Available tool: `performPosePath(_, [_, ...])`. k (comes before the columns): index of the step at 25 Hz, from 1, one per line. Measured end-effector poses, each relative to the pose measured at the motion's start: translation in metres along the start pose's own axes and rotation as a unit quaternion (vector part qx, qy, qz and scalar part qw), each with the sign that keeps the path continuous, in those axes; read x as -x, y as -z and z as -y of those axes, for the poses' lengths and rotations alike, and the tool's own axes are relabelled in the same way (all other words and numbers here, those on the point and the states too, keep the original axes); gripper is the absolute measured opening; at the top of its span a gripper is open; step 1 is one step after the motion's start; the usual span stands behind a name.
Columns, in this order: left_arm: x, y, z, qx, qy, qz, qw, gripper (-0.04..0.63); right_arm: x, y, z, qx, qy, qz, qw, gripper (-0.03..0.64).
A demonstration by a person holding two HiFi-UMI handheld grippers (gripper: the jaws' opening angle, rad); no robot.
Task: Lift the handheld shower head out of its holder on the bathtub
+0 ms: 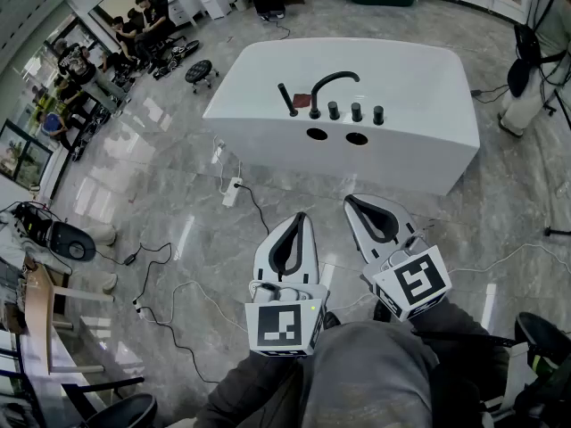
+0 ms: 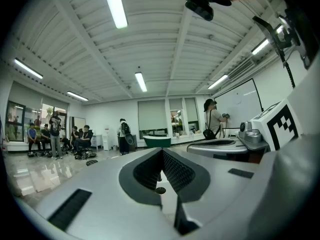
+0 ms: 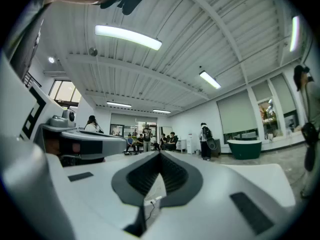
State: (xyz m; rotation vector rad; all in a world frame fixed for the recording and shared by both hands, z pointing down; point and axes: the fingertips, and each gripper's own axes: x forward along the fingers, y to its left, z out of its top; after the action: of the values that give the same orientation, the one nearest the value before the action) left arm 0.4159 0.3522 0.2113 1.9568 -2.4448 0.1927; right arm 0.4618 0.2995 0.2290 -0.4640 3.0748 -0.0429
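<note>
Judging from how things lie, the task has not begun. The white bathtub (image 1: 428, 78) stands on the grey floor (image 1: 161, 176) well ahead of the person, and nothing touches it. Nearer the camera, the left hand-held gripper (image 1: 300, 218) and the right hand-held gripper (image 1: 351, 201) are held side by side. Both are level and aimed towards the bathtub, but well apart from it. In each gripper's own view the jaws meet at their tips with nothing between them, so both are closed and empty.

On the bathtub's near deck a black curved spout (image 1: 335, 83) rises beside a row of three black knobs (image 1: 355, 111). To their left the handheld shower head (image 1: 287, 99) stands as a thin, slightly tilted black stick, apparently seated in its holder. All of the work is left: closing the distance, opening a pair of jaws, clamping the handle and lifting it out.

Much is hard to read. The holder itself is too small to make out. A small reddish-brown patch (image 1: 302, 99) just beside the shower head cannot be identified. Both gripper views look across the room at ceiling lights (image 2: 114, 5) and distant people (image 2: 55, 134). The white bathtub shows in neither of them, so only the head view places the shower head.
</note>
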Motion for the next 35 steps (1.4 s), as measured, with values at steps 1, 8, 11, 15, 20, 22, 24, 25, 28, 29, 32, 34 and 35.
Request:
performPosePath(1, [-0.002, -0.001, 0.004, 0.0, -0.002, 0.001, 1.0, 0.002, 0.003, 0.0, 0.004, 0.0, 0.0, 0.0, 1.0, 0.003])
performPosePath(8, [-0.013, 0.003, 0.032, 0.007, -0.002, -0.005, 1.0, 0.002, 0.019, 0.007, 0.023, -0.034, -0.021, -0.001, 0.999, 0.005])
performPosePath(11, [-0.019, 0.007, 0.045, 0.009, -0.004, -0.013, 0.9999, 0.002, 0.027, 0.014, 0.034, -0.041, -0.022, -0.008, 0.999, 0.005])
performPosePath(15, [-0.022, 0.02, 0.055, 0.016, -0.015, -0.036, 0.9991, 0.002, 0.038, 0.026, 0.059, -0.054, -0.014, -0.022, 0.998, 0.005])
performPosePath(20, [-0.025, 0.041, 0.063, 0.016, -0.027, -0.074, 0.9968, 0.002, 0.052, 0.047, 0.1, -0.094, 0.014, -0.04, 0.995, 0.005])
performPosePath(22, [-0.027, 0.045, 0.061, 0.015, -0.029, -0.082, 0.9961, 0.002, 0.053, 0.053, 0.104, -0.104, 0.015, -0.044, 0.994, 0.005])
performPosePath(24, [-0.034, 0.05, 0.057, 0.018, -0.033, -0.084, 0.9958, 0.002, 0.049, 0.059, 0.106, -0.103, 0.011, -0.049, 0.993, 0.005])
performPosePath(25, [-0.037, 0.052, 0.054, 0.02, -0.034, -0.084, 0.9957, 0.002, 0.046, 0.062, 0.107, -0.102, 0.009, -0.052, 0.993, 0.005])
performPosePath(28, [-0.049, 0.06, 0.044, 0.025, -0.031, -0.083, 0.9958, 0.002, 0.032, 0.07, 0.108, -0.098, 0.007, -0.059, 0.993, 0.005])
performPosePath(29, [-0.054, 0.062, 0.04, 0.028, -0.029, -0.082, 0.9959, 0.002, 0.026, 0.071, 0.11, -0.095, 0.007, -0.062, 0.994, 0.005])
performPosePath(32, [-0.075, 0.072, 0.024, 0.044, -0.024, -0.074, 0.996, 0.002, 0.0, 0.074, 0.117, -0.075, 0.005, -0.072, 0.995, 0.005])
performPosePath(34, [-0.089, 0.077, 0.007, 0.052, -0.023, -0.071, 0.9959, 0.002, -0.021, 0.075, 0.117, -0.066, 0.003, -0.077, 0.995, 0.005])
performPosePath(35, [-0.095, 0.078, -0.004, 0.054, -0.023, -0.069, 0.9959, 0.002, -0.032, 0.074, 0.116, -0.063, 0.002, -0.078, 0.995, 0.005])
